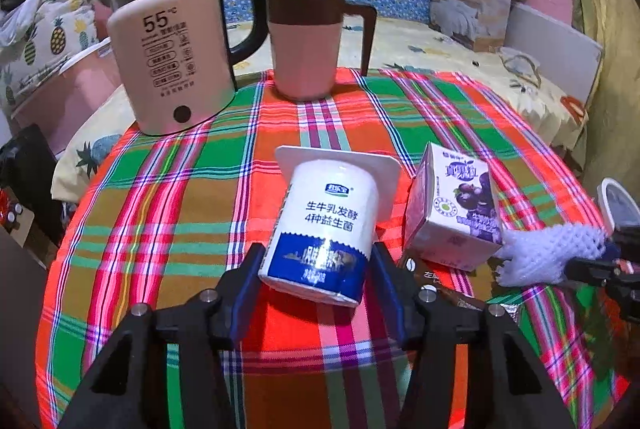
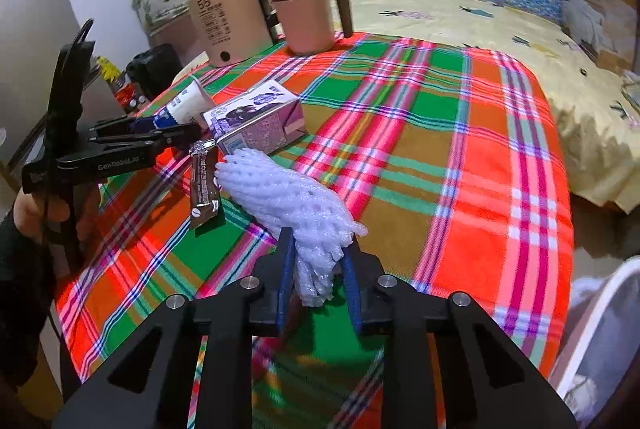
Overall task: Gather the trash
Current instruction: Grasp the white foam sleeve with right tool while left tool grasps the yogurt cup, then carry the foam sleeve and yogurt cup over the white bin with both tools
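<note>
My left gripper [image 1: 316, 259] is shut on a white and blue yogurt cup [image 1: 325, 225], held tilted just above the plaid tablecloth [image 1: 168, 197]. My right gripper [image 2: 318, 257] is shut on a white foam fruit net [image 2: 288, 197], which also shows in the left wrist view [image 1: 548, 257]. A purple juice carton [image 1: 456, 209] lies on the cloth between the two grippers; it also shows in the right wrist view [image 2: 256, 121]. A brown snack wrapper [image 2: 204, 185] lies flat beside the carton. The left gripper [image 2: 176, 133] with the cup [image 2: 188, 105] shows in the right wrist view.
A cream electric kettle [image 1: 172, 49] and a pink lidded mug [image 1: 308, 41] stand at the far edge of the table. A white bin rim [image 2: 600, 329] is at the lower right. A bed with a yellow sheet [image 2: 500, 25] lies behind.
</note>
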Motion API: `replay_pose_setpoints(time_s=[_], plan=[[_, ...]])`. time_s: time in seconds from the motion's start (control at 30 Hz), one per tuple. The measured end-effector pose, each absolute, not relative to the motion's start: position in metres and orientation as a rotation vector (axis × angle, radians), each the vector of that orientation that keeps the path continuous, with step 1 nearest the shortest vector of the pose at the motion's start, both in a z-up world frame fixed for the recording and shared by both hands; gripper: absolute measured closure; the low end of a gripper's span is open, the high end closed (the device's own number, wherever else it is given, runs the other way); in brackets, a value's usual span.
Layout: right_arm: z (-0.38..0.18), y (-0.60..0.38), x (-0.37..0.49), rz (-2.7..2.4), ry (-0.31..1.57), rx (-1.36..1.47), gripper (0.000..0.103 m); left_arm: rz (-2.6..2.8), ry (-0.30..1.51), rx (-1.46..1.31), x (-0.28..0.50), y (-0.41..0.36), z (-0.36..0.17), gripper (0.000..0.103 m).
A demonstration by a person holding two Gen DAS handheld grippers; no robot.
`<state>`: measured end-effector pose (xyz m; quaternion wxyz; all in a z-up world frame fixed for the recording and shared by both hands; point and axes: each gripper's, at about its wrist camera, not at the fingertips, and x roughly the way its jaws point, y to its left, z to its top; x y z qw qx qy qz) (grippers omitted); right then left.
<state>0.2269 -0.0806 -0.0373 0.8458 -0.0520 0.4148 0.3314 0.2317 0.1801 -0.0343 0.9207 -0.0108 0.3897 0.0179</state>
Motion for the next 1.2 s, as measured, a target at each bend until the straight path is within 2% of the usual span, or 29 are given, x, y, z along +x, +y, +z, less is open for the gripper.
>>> replay_pose_setpoints(time_s=[0.4,1.2], plan=[[-0.028,-0.118,0.201,0.617,0.854,0.005,0.08,0.093,0.704,-0.159,0.178,0.172,-0.012,0.049],[-0.012,-0.184,0.149,0.49,0.789,0.119,0.08,-0.076,0.691,-0.14,0.108,0.049,0.007,0.049]])
